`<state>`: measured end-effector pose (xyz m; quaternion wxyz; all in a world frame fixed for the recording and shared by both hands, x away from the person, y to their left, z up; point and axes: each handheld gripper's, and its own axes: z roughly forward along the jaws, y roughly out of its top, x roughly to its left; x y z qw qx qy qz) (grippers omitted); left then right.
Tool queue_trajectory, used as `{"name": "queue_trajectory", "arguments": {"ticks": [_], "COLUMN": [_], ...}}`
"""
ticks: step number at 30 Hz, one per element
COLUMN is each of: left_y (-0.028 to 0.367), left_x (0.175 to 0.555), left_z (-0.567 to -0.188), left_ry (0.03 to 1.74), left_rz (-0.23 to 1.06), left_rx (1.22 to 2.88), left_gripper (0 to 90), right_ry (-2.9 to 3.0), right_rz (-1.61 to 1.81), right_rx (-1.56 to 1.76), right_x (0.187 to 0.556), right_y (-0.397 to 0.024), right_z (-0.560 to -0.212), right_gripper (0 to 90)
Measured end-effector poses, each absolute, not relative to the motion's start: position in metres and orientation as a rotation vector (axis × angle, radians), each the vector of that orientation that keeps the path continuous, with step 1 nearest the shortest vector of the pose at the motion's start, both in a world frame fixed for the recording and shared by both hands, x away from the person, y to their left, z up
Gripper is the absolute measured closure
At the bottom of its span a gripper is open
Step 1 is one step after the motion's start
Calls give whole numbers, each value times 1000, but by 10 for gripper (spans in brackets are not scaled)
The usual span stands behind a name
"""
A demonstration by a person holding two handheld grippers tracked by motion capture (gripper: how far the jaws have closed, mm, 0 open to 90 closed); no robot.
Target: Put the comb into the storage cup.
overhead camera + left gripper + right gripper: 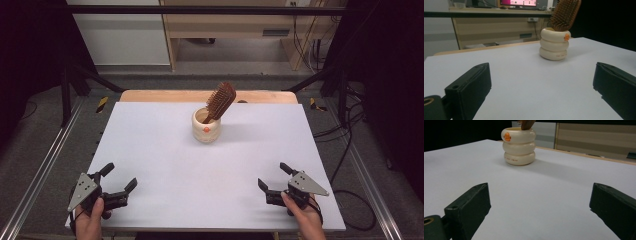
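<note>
At table's far centre, brush (221,100) in cup (206,128); both grippers w/ jaws apart.

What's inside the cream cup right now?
A brown hairbrush stands handle-down in the cup, its bristled head leaning out over the rim. The handle's lower end and the cup's bottom are hidden by the wall.

No words or numbers can be read. The cream cup (519,146) has a small orange picture (507,136) near its top and a line of tiny orange print (513,159) on its bottom ring, too small to read. Far back, a screen (518,2) glows pink with little marks, too blurry to read.
</note>
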<state>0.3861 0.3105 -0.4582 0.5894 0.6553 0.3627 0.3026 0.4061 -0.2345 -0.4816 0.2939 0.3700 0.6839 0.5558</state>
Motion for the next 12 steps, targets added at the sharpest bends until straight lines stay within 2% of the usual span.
{"name": "queue_trajectory", "arguments": {"ticks": [12], "left_y": [307], "left_x": [390], "left_z": [-462], "left_ry": [864], "left_rz": [683], "left_rx": [1539], "left_gripper": [17], "right_ry": [1771], "right_rz": [1465], "right_rx": [939], "right_x": [414], "right_y": [-219], "right_z": [-482], "right_gripper": [38]}}
